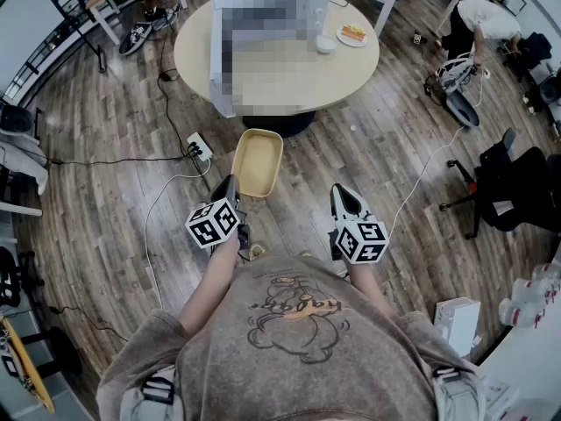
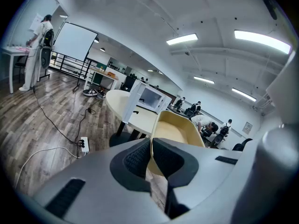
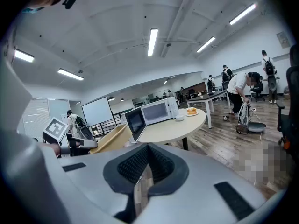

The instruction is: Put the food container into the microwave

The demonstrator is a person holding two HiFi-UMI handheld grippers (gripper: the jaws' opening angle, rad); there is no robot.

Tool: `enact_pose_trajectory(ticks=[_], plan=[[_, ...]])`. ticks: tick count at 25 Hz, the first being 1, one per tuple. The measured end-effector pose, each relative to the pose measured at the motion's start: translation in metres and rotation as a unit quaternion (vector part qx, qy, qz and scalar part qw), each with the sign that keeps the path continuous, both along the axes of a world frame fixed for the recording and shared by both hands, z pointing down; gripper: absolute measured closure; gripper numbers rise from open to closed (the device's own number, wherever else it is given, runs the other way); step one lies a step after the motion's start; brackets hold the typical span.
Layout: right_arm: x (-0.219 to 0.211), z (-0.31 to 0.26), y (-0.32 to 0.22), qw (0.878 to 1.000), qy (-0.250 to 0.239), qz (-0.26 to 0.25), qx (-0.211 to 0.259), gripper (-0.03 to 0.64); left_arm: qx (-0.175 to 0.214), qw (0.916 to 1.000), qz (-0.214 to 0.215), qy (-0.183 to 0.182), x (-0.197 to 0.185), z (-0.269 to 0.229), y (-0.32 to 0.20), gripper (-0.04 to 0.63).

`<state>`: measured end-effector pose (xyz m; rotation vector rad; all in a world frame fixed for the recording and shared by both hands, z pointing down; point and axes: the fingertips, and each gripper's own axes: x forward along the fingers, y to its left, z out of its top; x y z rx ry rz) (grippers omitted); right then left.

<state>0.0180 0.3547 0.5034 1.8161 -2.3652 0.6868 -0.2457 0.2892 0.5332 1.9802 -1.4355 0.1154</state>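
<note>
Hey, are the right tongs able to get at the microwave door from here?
Probably not without stepping closer: the right tongs are shut and empty, and the microwave sits on the round table across a stretch of floor. Nothing blocks the way, and its door already hangs open.

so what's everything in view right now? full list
food container: 1, yellow, in the air short of the table, rim in the left gripper
table: 1, beige, round, ahead
microwave: 1, white, on the table, door open
plate: 1, white, orange food on it, table's right side
bowl: 1, white, small, beside the plate
power strip: 1, white, floor left of the container
office chair: 1, black, far right
left gripper: shut on the container's rim
right gripper: shut, empty
</note>
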Motion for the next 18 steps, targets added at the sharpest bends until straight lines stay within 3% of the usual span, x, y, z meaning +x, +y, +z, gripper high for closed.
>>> enact_pose_trajectory(ticks=[11, 18], plan=[[0.011, 0.004, 0.001, 1.000, 0.003, -0.009, -0.013, 0.615, -0.019, 0.9996, -0.016, -0.014, 0.001, 0.007, 0.013, 0.552], [0.030, 0.015, 0.010, 0.999, 0.021, -0.043, -0.020, 0.615, -0.020, 0.9991, -0.034, -0.015, 0.020, 0.018, 0.031, 0.552]])
